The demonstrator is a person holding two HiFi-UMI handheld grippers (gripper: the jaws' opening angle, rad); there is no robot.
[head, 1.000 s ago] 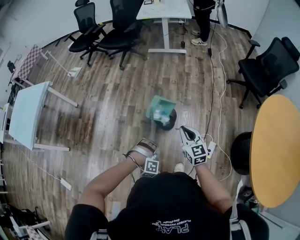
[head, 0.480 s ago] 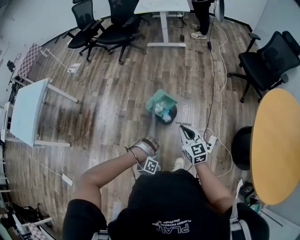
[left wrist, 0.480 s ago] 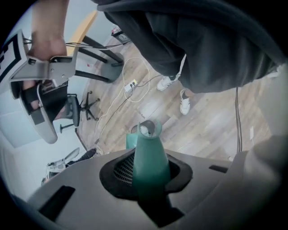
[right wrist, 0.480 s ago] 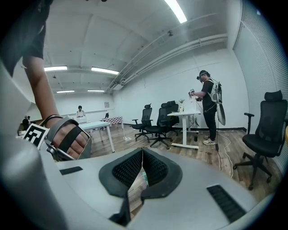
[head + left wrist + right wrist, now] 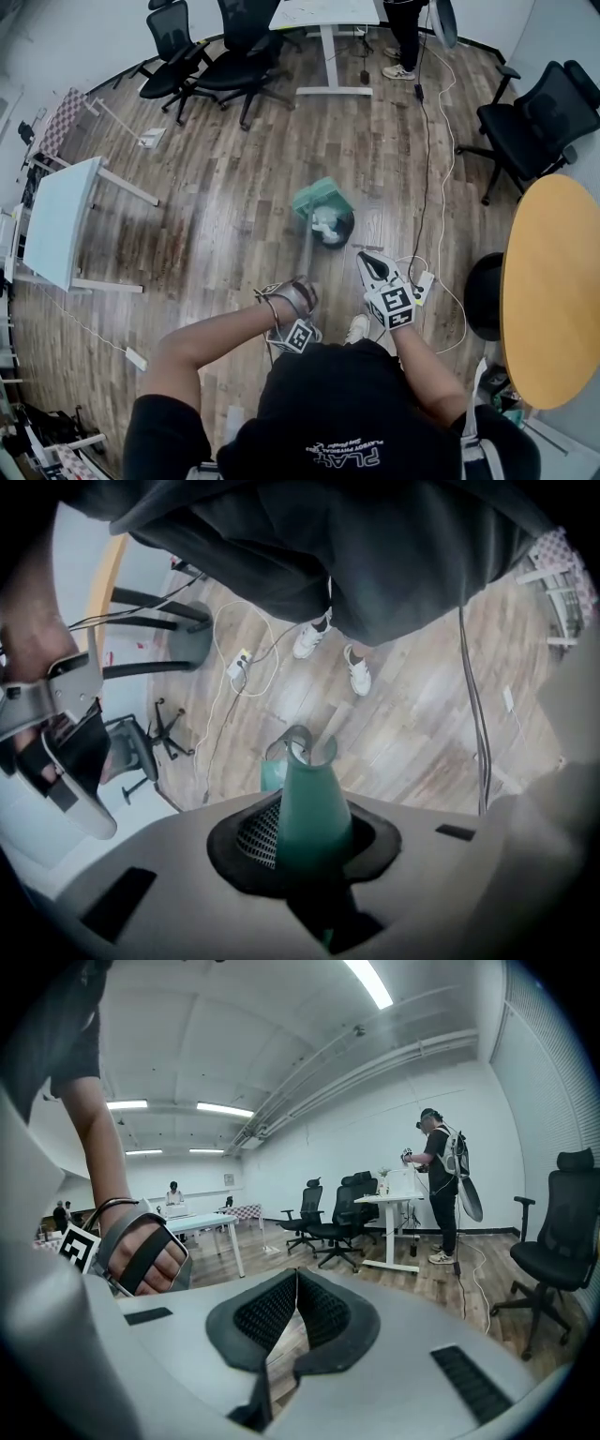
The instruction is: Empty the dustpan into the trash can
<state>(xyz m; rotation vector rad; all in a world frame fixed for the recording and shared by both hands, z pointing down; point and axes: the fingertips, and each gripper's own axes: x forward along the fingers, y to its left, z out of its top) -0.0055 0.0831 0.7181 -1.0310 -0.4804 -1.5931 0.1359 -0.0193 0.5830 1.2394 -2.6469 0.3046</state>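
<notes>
Dustpan (image 5: 321, 200) out over the trash can (image 5: 336, 230) on the wood floor (image 5: 216, 216). We see its long handle (image 5: 307, 255) running straight back from the pan toward us, with the pan end farthest away and tipped at the can's rim. Our left gripper (image 5: 302, 292) has its fingers (image 5: 251, 834) clenched round the green handle's near end. Our right gripper (image 5: 377, 269) hangs nearby, fingers (image 5: 267, 1312) pressed together on nothing, pointing out across the room.

Left claw (image 5: 314, 847) clamped on green dustpan handle (image 5: 313, 799); person's white shoes (image 5: 359, 674) on wood floor (image 5: 427, 733) beyond.
</notes>
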